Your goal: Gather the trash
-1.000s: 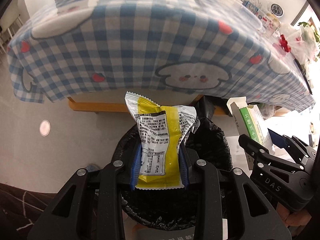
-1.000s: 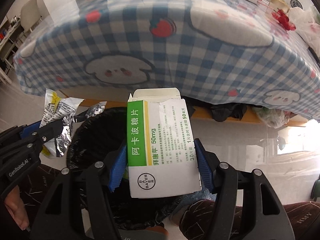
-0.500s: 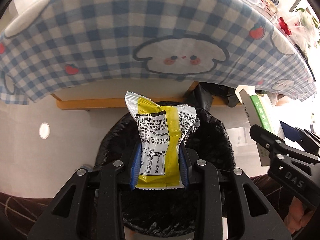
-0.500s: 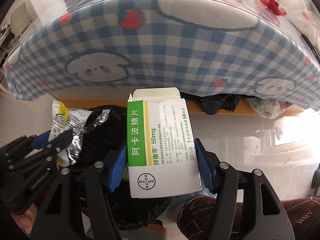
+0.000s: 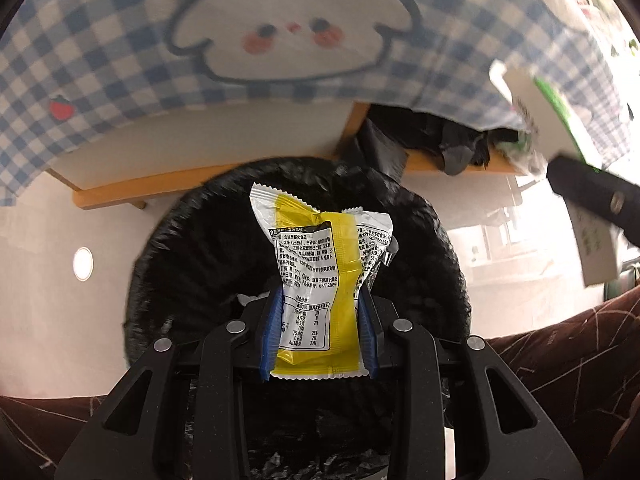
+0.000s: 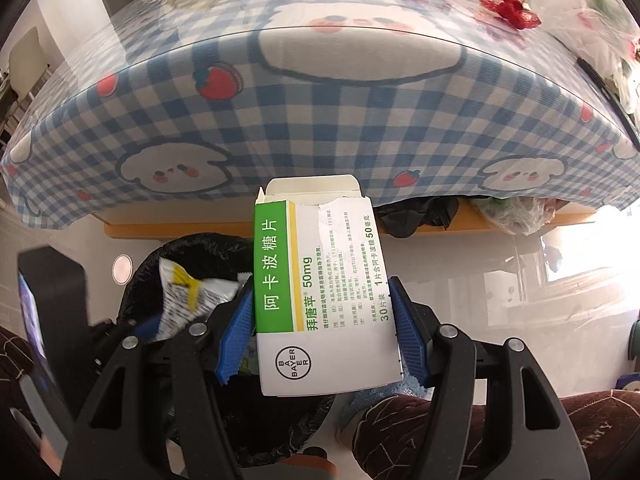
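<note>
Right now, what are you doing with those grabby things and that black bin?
A person is throwing away trash with a gripper in each hand. The left gripper is shut on a yellow and silver snack wrapper, held right over the black-lined trash bin on the floor by the table. The right gripper is clamped on an opened green and white medicine box, beside the bin's edge. Neither piece has been dropped in yet.
</note>
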The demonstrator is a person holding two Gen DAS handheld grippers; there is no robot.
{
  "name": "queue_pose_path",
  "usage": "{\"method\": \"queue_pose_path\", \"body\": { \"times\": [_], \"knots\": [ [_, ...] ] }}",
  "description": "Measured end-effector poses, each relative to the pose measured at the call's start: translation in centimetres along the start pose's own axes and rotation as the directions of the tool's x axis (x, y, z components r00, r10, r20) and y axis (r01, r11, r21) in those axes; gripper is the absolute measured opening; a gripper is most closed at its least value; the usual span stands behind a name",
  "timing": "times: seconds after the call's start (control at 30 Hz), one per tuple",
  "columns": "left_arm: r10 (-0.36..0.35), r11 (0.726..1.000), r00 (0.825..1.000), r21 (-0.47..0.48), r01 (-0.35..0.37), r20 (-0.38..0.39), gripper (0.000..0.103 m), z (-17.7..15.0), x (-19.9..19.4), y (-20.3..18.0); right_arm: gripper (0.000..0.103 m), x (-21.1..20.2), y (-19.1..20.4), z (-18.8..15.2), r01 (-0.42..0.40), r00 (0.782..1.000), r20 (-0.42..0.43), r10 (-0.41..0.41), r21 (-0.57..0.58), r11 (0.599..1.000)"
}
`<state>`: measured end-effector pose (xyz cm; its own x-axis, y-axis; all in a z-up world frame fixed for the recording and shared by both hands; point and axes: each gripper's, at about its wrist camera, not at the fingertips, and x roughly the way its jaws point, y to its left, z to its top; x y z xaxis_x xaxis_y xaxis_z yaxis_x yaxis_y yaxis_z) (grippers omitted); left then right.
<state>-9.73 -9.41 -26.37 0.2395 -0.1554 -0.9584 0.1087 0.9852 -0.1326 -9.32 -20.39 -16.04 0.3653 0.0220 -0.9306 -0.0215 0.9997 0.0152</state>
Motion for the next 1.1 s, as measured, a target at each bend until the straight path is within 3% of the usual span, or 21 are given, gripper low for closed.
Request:
{"method": "queue_pose_path", "body": {
  "times": [0.2, 0.23, 0.37, 0.53, 0.7, 0.87, 1.1],
  "knots": [
    [-0.012, 0.999, 1.000, 0.037, 0.013, -0.013, 0.034, -0.8, 0.7, -1.5, 0.060, -0.2, 0.1, 0.2, 0.001, 1.000, 0.005, -0.002, 0.011, 1.000],
    [-0.005, 0.999, 1.000, 0.039, 0.006, -0.016, 0.041, -0.9, 0.8, -1.6, 0.060, -0.1, 0.0, 0.2, 0.002, 1.000, 0.003, -0.002, 0.013, 1.000],
    [0.006, 1.000, 0.999, 0.025, -0.005, -0.031, 0.047, -0.6, 0.8, -1.2, 0.061, 0.4, 0.1, 0.0, 0.010, 1.000, -0.017, -0.009, 0.001, 1.000],
    [0.019, 1.000, 1.000, 0.000, -0.019, 0.000, 0.071, 0.1, -1.0, 0.2, 0.061, 1.2, 0.1, -0.3, 0.019, 0.999, -0.045, -0.019, 0.002, 1.000],
    [0.043, 0.999, 0.999, -0.028, -0.042, 0.031, 0.083, 0.5, -2.5, 1.7, 0.061, 2.0, 0.0, -0.5, 0.022, 0.997, -0.074, -0.020, 0.025, 0.999],
    [0.032, 0.997, 0.997, -0.072, -0.027, 0.065, 0.088, 0.9, -4.0, 3.3, 0.061, 2.9, 0.1, -1.4, 0.029, 0.995, -0.092, -0.026, 0.027, 0.999],
    [0.066, 0.995, 0.993, -0.085, -0.059, 0.094, 0.094, 0.9, -5.8, 5.5, 0.061, 4.5, 0.5, -2.7, 0.036, 0.993, -0.116, -0.028, 0.060, 0.998]
  ]
}}
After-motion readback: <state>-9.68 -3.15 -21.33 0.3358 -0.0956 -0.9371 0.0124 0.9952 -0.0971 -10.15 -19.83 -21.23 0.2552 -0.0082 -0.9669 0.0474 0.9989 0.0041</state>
